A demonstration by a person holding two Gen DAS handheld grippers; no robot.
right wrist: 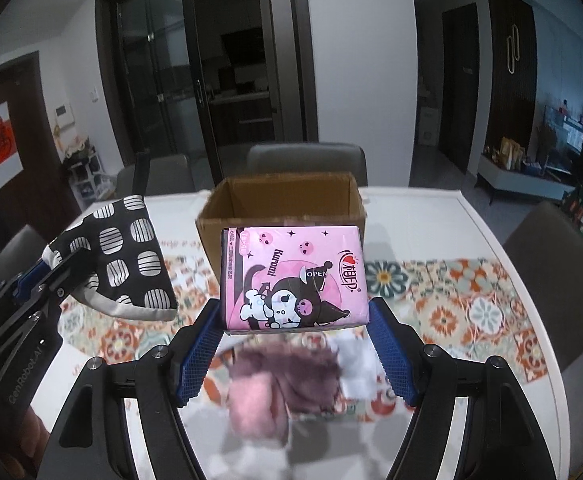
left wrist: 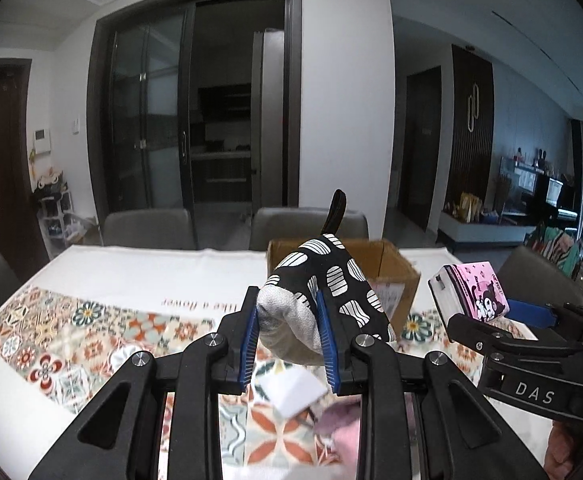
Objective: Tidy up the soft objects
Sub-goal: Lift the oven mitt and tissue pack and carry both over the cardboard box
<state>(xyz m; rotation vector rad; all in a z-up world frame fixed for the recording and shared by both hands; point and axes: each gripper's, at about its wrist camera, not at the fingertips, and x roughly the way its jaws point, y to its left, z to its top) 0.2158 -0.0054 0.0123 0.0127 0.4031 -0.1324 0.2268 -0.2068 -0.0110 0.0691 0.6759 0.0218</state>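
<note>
Currently left gripper (left wrist: 287,332) pinches the oven mitt (left wrist: 323,292), right gripper (right wrist: 295,344) clamps the pink tissue pack (right wrist: 293,276), both above worktop (right wrist: 431,208) near the cardboard box (right wrist: 283,200).

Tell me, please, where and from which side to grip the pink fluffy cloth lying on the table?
Grip the bunched pink fluffy cloth at its raised middle fold, coming straight from above: it lies flat and limp on the table, so no edge offers hold.
</note>
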